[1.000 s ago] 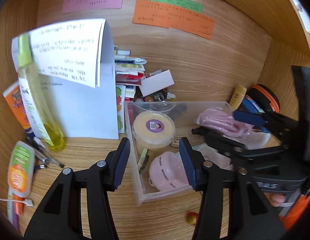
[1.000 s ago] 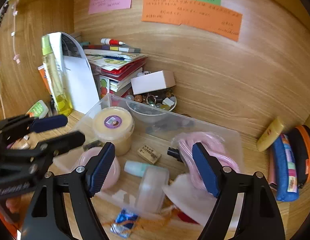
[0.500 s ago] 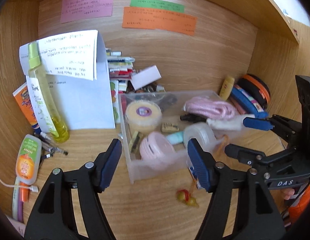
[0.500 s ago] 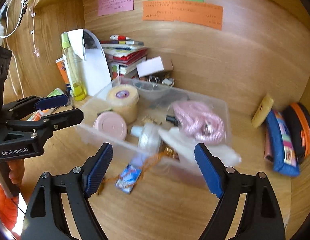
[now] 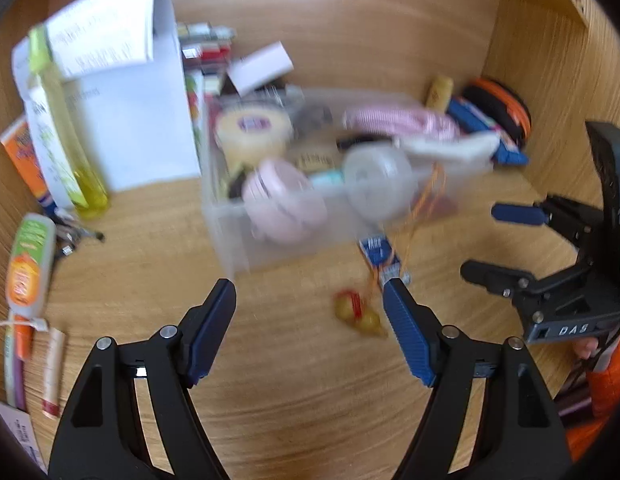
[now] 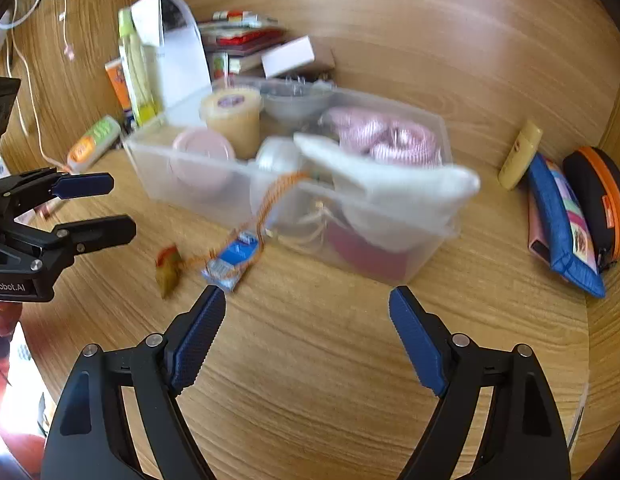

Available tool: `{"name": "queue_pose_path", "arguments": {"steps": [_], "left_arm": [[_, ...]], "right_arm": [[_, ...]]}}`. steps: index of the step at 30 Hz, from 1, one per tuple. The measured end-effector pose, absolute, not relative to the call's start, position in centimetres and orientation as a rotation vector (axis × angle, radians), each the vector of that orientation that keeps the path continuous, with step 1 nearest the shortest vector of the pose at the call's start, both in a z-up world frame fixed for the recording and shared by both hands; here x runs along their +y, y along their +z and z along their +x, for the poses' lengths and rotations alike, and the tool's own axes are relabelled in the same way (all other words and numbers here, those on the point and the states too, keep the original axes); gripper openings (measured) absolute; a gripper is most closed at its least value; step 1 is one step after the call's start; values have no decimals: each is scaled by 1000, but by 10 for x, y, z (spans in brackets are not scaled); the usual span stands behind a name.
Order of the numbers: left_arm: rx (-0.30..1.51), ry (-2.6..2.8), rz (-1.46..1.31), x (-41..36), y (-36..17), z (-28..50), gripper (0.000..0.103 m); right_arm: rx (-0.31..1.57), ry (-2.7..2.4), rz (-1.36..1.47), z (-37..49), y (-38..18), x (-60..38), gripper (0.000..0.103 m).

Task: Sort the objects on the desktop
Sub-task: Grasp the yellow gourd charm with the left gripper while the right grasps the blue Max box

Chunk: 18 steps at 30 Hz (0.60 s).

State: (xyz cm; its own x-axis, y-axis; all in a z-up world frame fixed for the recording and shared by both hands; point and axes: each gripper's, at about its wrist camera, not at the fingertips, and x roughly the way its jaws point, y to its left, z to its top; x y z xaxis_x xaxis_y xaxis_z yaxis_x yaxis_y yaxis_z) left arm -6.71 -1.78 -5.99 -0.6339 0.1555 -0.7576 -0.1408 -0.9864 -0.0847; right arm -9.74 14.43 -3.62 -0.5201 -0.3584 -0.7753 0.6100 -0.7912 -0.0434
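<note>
A clear plastic bin (image 5: 238,232) (image 6: 425,248) stands on the wooden desk, holding a yellow tub (image 6: 232,118), a pink round case (image 5: 284,202), a pink coiled cord (image 6: 385,136) and a white cloth (image 6: 393,188). An orange string hangs over its front wall to a blue packet (image 5: 379,254) (image 6: 232,260) and a small yellow charm (image 5: 357,316) (image 6: 168,268) on the desk. My left gripper (image 5: 310,312) is open and empty, short of the bin. My right gripper (image 6: 306,316) is open and empty, also short of the bin.
A yellow bottle (image 5: 58,148), folded white papers (image 5: 134,108) and stacked books (image 6: 242,40) stand at the back left. Tubes and pens (image 5: 28,264) lie far left. A blue pouch (image 6: 561,220) and an orange-rimmed case (image 6: 601,200) lie right.
Both grippers have pulled back from the bin and stayed open. The bin now sits farther away, and the blue packet and charm on the string show on the desk in front of it.
</note>
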Motion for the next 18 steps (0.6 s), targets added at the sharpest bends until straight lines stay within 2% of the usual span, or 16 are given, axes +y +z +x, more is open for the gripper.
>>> {"name": "queue_pose_path", "arguments": {"steps": [10,11,12,16,18], "left_arm": [[99,2574,-1363,8,-93,-76,74],[115,2564,-1360,11,-94,-77,63],[131,2567,-1358,13,-94,-78,61],[164,2578,-1317,16,-93,-80,31],[149,2583,-1299,13,-93,-79,27]], "right_arm": [[439,-2272,1129,-100,-53,147,82],[440,-2270,1134,-100,-53,147,82],[440,-2265,1140,-101,-54,147,82],[444,-2257,1145,-102,-55,147,82],[439,-2248,1150,-102,-55,146,82]]}}
